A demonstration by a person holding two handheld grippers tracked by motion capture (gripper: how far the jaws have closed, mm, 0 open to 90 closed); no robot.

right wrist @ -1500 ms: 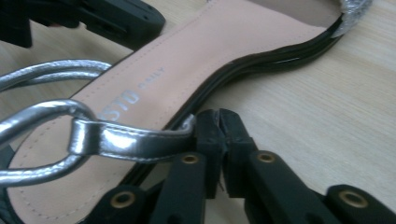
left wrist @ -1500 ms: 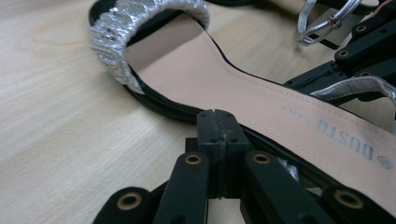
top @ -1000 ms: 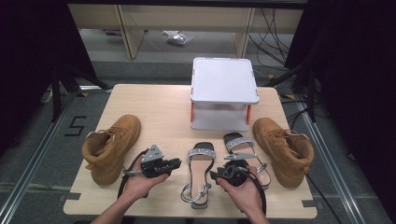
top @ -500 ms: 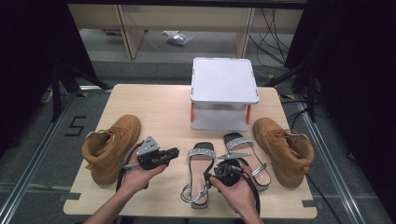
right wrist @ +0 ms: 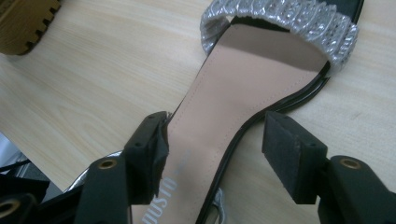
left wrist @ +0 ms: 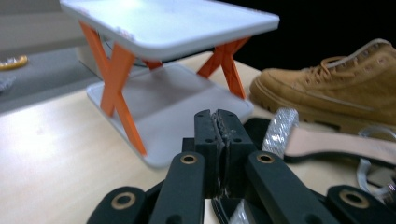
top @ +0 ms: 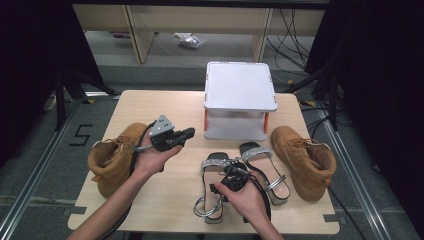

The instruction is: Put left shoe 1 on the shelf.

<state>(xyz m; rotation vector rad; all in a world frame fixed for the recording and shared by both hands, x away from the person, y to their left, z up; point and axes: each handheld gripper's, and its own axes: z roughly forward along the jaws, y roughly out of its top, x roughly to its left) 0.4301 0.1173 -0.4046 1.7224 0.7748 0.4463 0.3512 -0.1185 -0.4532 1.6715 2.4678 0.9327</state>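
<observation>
Straddling the near-left sandal [right wrist: 224, 121] on the table [top: 165, 200], the right gripper [right wrist: 212, 149] has just been opening its jaws, pads wide either side of the insole, seemingly to line up a grasp. The left gripper [left wrist: 218, 128], clenched empty, hangs raised, clear of the work.

Bare tabletop [top: 150, 107] left of the white rack [top: 240, 100]; boots [top: 114, 159] flanking, sandals [top: 215, 187] mid-front.

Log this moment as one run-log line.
left gripper: shut, empty, raised | right gripper: jaws just opening, astride left sandal | shoe rack: empty
</observation>
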